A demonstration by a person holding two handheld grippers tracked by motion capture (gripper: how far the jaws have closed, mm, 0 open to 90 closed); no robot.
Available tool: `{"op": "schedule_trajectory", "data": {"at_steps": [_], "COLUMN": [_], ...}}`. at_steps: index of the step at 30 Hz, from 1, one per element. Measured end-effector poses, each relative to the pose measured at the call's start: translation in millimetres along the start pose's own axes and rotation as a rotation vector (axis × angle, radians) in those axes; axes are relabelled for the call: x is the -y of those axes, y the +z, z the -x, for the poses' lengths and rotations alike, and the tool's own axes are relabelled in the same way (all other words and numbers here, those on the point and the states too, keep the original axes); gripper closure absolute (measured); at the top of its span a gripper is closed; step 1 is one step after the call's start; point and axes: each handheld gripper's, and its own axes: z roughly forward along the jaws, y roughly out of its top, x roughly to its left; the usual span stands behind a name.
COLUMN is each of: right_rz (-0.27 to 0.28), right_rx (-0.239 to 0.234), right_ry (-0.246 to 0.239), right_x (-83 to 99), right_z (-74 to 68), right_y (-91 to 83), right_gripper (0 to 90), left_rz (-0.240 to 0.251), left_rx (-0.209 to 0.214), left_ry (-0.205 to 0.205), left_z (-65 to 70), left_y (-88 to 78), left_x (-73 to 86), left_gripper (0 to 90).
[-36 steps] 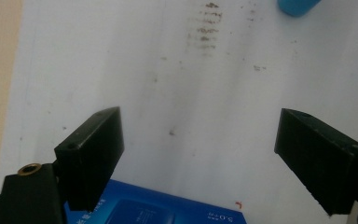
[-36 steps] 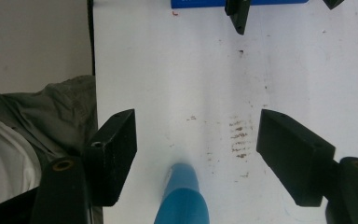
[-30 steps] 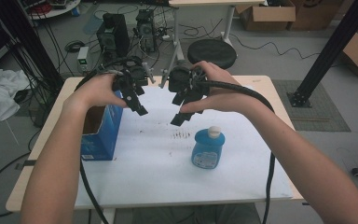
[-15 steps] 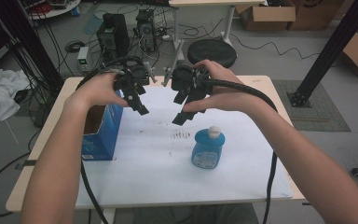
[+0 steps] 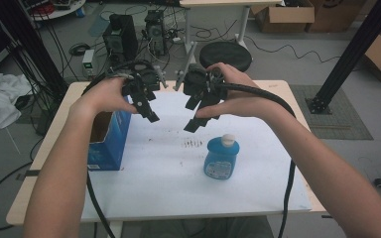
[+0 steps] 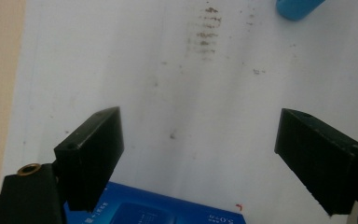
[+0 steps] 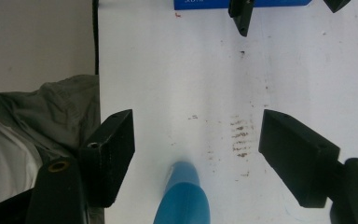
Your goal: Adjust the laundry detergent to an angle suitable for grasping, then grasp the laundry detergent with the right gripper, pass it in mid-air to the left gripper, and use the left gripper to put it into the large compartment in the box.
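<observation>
Both hands hold their grippers in the air above the white table top (image 5: 178,188), tilted towards each other. My left gripper (image 5: 146,106) hangs beside the blue cardboard box (image 5: 104,144), its jaws wide open with nothing between them. In the left gripper view the left gripper (image 6: 200,158) looks down on the box top (image 6: 158,212) and bare table. My right gripper (image 5: 193,115) is open and holds nothing, above and behind the blue bottle (image 5: 222,157) with a white cap. In the right gripper view the right gripper (image 7: 198,154) stands open over the bottle (image 7: 184,196).
Brown smudges (image 5: 193,144) mark the sheet between box and bottle. Black cables (image 5: 287,188) trail off the table's near side. Computer cases (image 5: 121,29), a round stool (image 5: 225,54) and cardboard boxes (image 5: 283,15) stand on the floor beyond. The person's trousers (image 7: 51,112) lie at the table edge.
Both grippers hover in nearly the same place, still open. The right one has shifted very slightly; box and bottle have not moved.
</observation>
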Motion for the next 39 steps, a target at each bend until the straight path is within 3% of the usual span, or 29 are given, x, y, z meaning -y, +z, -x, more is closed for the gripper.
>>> {"op": "schedule_trajectory", "data": {"at_steps": [14, 39], "right_rz": [0.005, 0.115], "right_rx": [0.005, -0.014], "right_ry": [-0.005, 0.036], "right_x": [-1.9, 52.4], "right_z": [-2.6, -4.3], "right_y": [-3.2, -14.3], "right_gripper": [24.8, 23.4], "left_rz": [0.008, 0.007], "left_rx": [-0.012, -0.014], "left_ry": [0.003, 0.011], "left_z": [1.8, 5.0], "left_y": [-6.7, -7.5], "left_x": [1.2, -4.4], "left_gripper": [15.9, 15.8]}}
